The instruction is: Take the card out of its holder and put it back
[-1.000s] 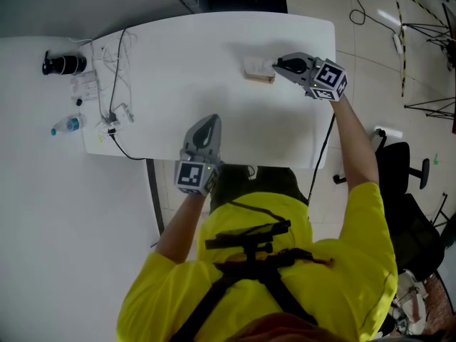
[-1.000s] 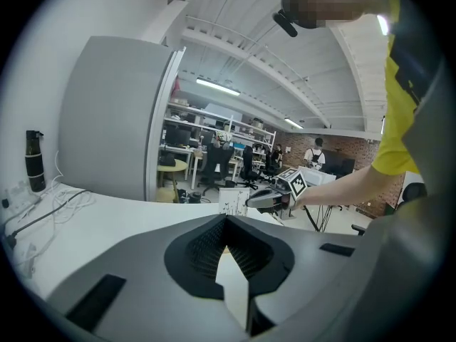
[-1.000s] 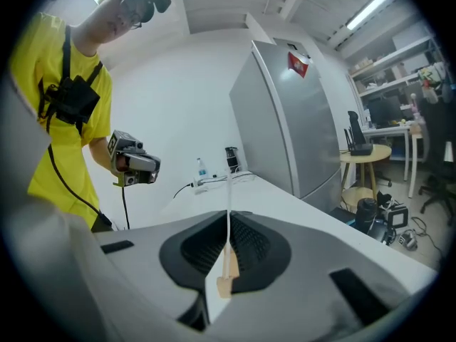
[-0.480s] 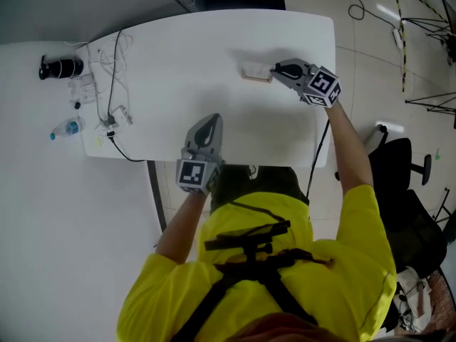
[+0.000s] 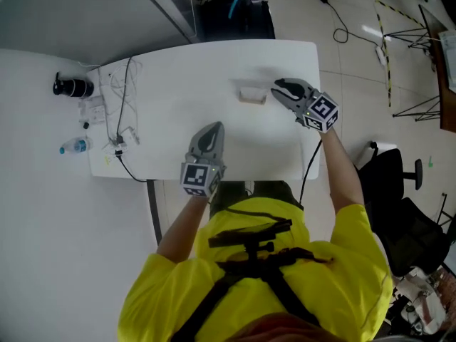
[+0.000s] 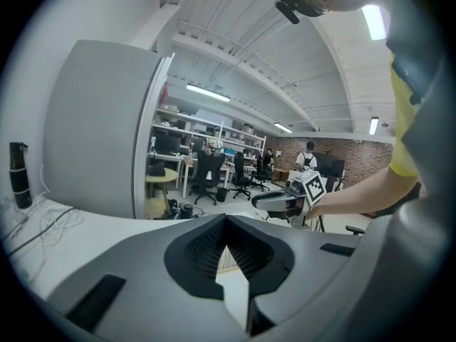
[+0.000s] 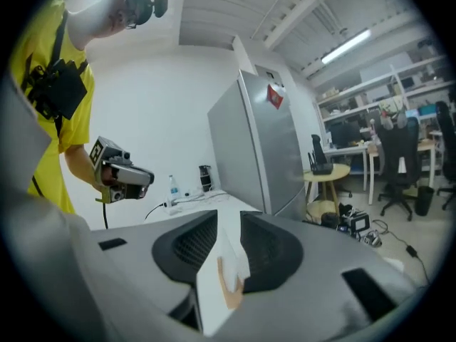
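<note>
Starting at the left edge of the white surface in the head view, a black cylinder lies on its side, with a small water bottle nearer the person and a tangle of white cables just beside both. Further right, close to the surface's near edge, the left gripper is held above the bare top. Its jaws are together with nothing between them, and its own view shows only a sliver of white surface past the pads.

Right of it and further from the person sits the card holder, a small pale block standing alone on the surface. The card stands upright in it, white above the holder's tan base, as the right gripper view shows.

The right gripper is just beside the holder on its right and points toward it. Its jaws have just been opening and stand wide apart. The card shows in the gap between them in that gripper's view, but the pads do not press on it, and in the head view the tips are clear of the holder. Beyond the surface's right edge, a black office chair stands on the tiled floor.
</note>
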Motion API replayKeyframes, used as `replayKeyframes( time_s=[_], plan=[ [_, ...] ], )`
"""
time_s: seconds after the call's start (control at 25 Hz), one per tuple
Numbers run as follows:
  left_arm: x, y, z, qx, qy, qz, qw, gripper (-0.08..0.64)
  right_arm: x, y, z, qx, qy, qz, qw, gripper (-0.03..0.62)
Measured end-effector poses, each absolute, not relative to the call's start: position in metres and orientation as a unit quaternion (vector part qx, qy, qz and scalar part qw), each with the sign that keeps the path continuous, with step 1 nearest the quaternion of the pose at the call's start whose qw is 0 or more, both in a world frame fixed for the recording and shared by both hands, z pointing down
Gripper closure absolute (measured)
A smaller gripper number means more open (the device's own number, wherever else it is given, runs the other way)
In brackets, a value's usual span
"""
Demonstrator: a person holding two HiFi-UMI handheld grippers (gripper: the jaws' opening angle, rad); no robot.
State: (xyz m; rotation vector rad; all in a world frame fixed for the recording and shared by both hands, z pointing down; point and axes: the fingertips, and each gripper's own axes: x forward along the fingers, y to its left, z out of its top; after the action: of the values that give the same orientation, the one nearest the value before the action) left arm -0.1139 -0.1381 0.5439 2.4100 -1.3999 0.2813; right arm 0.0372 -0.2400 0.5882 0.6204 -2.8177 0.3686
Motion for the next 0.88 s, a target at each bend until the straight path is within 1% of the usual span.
replayKeyframes(
  time_s=[0.2,0.36,0.4,0.44,0.52,0.68,0.88],
  plan=[
    [-0.11,-0.15,0.484,0.864,-0.483,0.06,0.131,0.561,0.039,-0.215,0.481,0.282,-0.954,0.078,0.06,0.488],
    [-0.108,-0.144,0.465,0.871,-0.469,0.054,0.135,0.561,0.042,-0.186,0.423,0.349,-0.934,0.072,0.014,0.497],
    [-0.107,-0.141,0.463,0.873,-0.466,0.052,0.137,0.561,0.046,-0.179,0.417,0.372,-0.925,0.083,0.0,0.53],
    [-0.105,-0.139,0.462,0.875,-0.463,0.049,0.135,0.561,0.052,-0.173,0.416,0.397,-0.913,0.097,-0.011,0.586],
    [-0.103,-0.136,0.46,0.879,-0.458,0.044,0.129,0.561,0.064,-0.162,0.421,0.444,-0.888,0.122,-0.018,0.586],
    [-0.101,-0.135,0.464,0.88,-0.455,0.046,0.132,0.561,0.084,-0.139,0.44,0.501,-0.853,0.144,-0.002,0.586],
    [-0.097,-0.138,0.46,0.881,-0.453,0.054,0.122,0.561,0.1,-0.126,0.448,0.552,-0.822,0.144,0.007,0.587]
  ],
)
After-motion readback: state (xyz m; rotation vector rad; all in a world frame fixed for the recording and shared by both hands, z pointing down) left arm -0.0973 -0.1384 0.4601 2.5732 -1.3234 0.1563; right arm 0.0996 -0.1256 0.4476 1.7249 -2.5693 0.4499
